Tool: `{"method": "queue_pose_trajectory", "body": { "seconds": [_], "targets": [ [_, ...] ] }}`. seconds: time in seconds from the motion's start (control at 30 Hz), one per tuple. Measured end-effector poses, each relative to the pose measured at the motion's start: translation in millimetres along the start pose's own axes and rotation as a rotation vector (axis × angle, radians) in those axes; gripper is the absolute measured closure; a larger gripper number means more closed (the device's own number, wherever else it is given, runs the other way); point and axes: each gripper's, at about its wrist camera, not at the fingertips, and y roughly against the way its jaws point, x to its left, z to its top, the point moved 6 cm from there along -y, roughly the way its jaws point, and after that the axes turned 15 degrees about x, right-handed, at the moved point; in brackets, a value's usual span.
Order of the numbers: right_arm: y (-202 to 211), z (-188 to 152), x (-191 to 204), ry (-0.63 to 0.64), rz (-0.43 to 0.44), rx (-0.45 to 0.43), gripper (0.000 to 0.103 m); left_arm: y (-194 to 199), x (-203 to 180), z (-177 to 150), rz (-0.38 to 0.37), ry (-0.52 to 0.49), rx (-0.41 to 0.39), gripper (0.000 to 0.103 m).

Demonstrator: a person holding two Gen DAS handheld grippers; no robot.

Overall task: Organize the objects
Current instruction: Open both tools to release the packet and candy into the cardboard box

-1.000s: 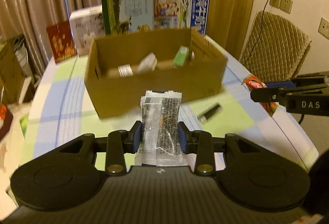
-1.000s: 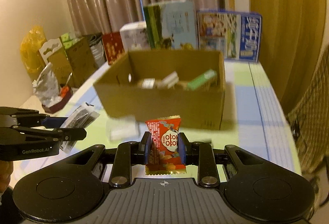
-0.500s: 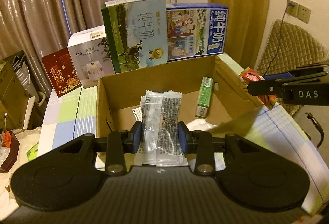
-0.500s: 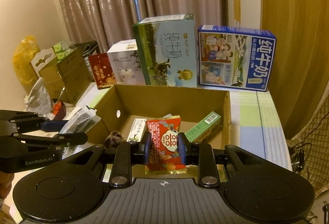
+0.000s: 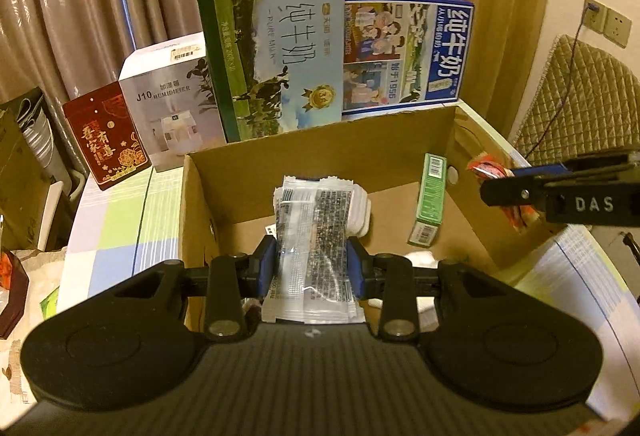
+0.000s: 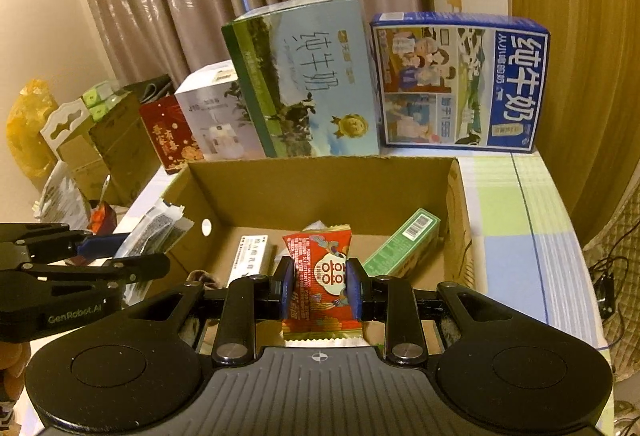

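Tongs on our left (image 5: 311,267) clamp a clear plastic packet with black print (image 5: 312,236), held above the open brown cardboard box (image 5: 320,140) on the checked table (image 5: 120,220). Our right tongs (image 6: 320,292) pinch a red foil snack packet (image 6: 319,276) over the same box, a green rectangular carton (image 6: 404,244) lying inside at two o'clock.

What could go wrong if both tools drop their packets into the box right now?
The left tool and right tool hang close together over the cardboard box, so they might bump. The clear packet sits near the left wall and may catch its rim. The red snack packet could land on the green box instead of lying flat.
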Motion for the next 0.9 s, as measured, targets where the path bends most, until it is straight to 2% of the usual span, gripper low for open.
{"method": "queue_pose_trajectory", "body": {
  "seconds": [0.03, 0.07, 0.1, 0.13, 0.2, 0.57, 0.67, 0.8, 0.9],
  "targets": [
    [-3, 1, -1, 0.000, 0.003, -0.002, 0.078, -4, 2, 2, -0.007, 0.011, -0.015, 0.071],
    [-5, 1, -2, 0.003, 0.010, -0.009, 0.077, -6, 4, 4, -0.014, 0.025, -0.030, 0.064],
    [-6, 2, -3, 0.002, 0.023, -0.015, 0.066, -9, 6, 5, -0.022, 0.045, -0.038, 0.059],
    [-8, 3, -6, -0.016, 0.030, -0.018, 0.046, -11, 8, 6, -0.026, 0.056, -0.037, 0.055],
    [-7, 2, -14, -0.062, 0.041, -0.033, 0.035, -10, 10, 6, -0.025, 0.058, -0.042, 0.055],
    [35, -20, -24, -0.096, 0.066, -0.088, 0.033, 27, 10, -16, -0.021, 0.064, -0.065, 0.054],
    [53, -35, -19, -0.102, 0.075, -0.097, 0.031, 44, 5, -30, -0.029, 0.075, -0.070, 0.052],
    [75, -64, -12, -0.109, 0.085, -0.106, 0.023, 66, 1, -53, -0.043, 0.099, -0.078, 0.049],
    [87, -91, -4, -0.111, 0.083, -0.108, 0.018, 82, -2, -77, -0.024, 0.104, -0.088, 0.044]
  ]
}}
